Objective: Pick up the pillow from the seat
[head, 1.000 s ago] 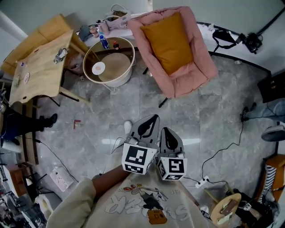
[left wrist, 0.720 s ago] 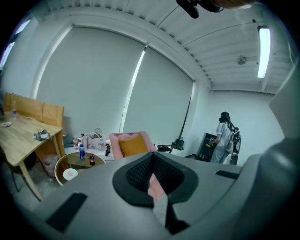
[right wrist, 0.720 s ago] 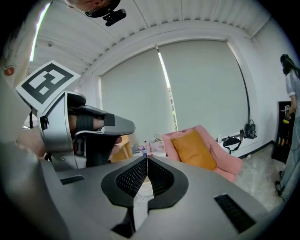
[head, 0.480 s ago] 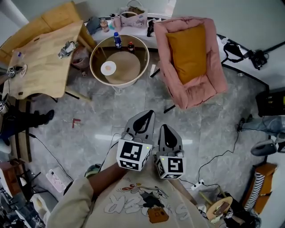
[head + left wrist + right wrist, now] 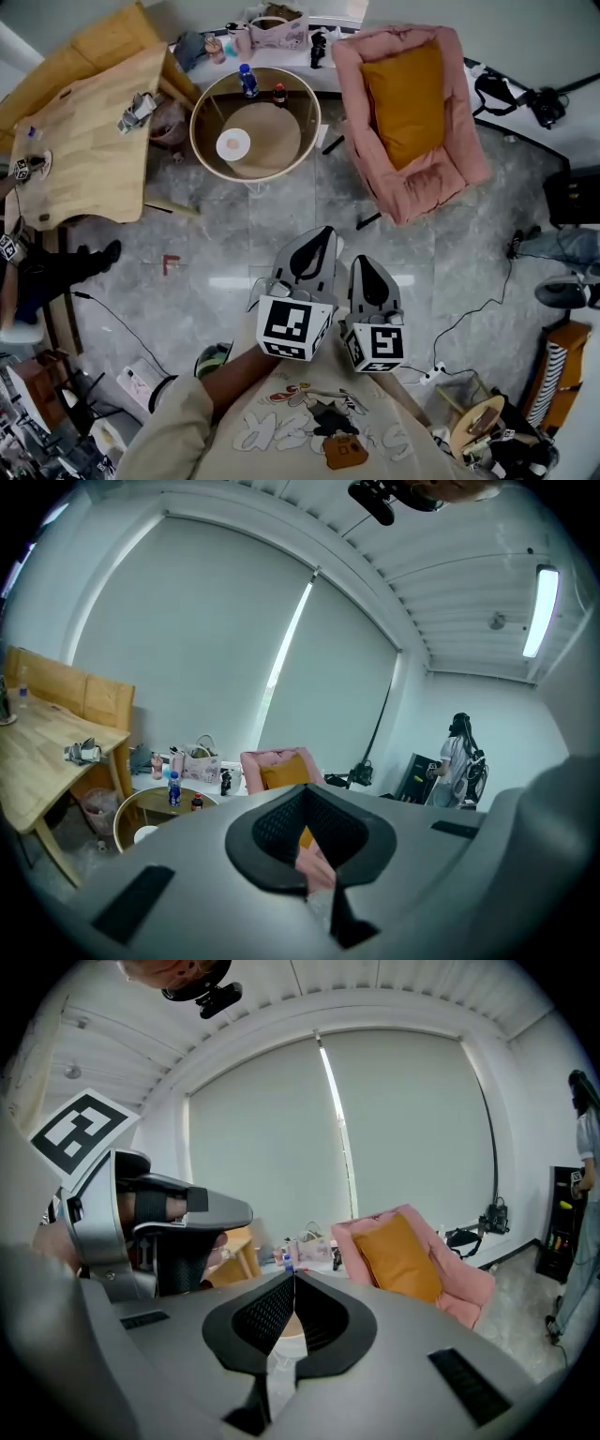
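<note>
Since a second ago we have carried both grippers across the floor. The pink armchair [image 5: 427, 183], which stood straight ahead of them, now lies ahead and off to their right, and the round table [image 5: 199, 141] has swung in ahead of the left one. Far to the left of the grippers is the wooden table [image 5: 84, 150].

The mustard pillow [image 5: 408, 98] leans against the armchair's back with its lower edge on the seat, well apart from both grippers. We judge it light, soft and squashy. Nothing on it will break, but a thin pinch of cloth alone could slip. We would take it by an upper corner or a side edge, where the jaws can gather fabric and stuffing together.

The left gripper [image 5: 325, 232] is held close in front of our chest, pointing forward and a little below level, its jaws pressed together on nothing. The right gripper [image 5: 362, 262] sits just beside it, roughly parallel, its jaws likewise closed and empty. Neither has reached the chair yet.
</note>
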Available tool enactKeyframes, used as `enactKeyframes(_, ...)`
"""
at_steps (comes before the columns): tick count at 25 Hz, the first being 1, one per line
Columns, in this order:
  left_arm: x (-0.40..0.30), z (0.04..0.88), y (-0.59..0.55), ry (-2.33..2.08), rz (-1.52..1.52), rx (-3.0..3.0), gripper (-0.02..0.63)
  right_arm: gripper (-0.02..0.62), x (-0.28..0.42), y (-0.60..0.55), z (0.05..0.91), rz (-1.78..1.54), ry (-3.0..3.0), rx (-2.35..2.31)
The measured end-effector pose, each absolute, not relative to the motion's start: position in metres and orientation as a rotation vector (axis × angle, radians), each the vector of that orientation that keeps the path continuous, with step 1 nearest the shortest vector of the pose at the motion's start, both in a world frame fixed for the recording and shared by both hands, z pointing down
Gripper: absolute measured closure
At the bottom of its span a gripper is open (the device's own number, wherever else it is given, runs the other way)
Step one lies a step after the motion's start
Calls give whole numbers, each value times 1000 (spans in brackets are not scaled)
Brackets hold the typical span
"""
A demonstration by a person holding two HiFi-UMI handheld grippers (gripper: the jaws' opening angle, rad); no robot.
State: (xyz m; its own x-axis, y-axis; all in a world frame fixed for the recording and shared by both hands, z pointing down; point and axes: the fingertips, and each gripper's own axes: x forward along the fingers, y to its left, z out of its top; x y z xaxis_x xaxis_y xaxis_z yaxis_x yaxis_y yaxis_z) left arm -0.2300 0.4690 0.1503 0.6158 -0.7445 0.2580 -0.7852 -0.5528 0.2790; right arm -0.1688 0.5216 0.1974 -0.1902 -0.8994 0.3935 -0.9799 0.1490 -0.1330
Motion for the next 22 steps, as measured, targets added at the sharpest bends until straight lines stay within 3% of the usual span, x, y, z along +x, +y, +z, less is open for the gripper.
enactKeyframes(8, -217, 159, 425, -1263, 207, 2484, 601, 575, -151, 469, 200, 536, -2250, 1845)
enactKeyframes(22, -124, 145, 307, -1345, 193, 2499, 603, 575, -69, 344, 186, 488, -2396, 1775)
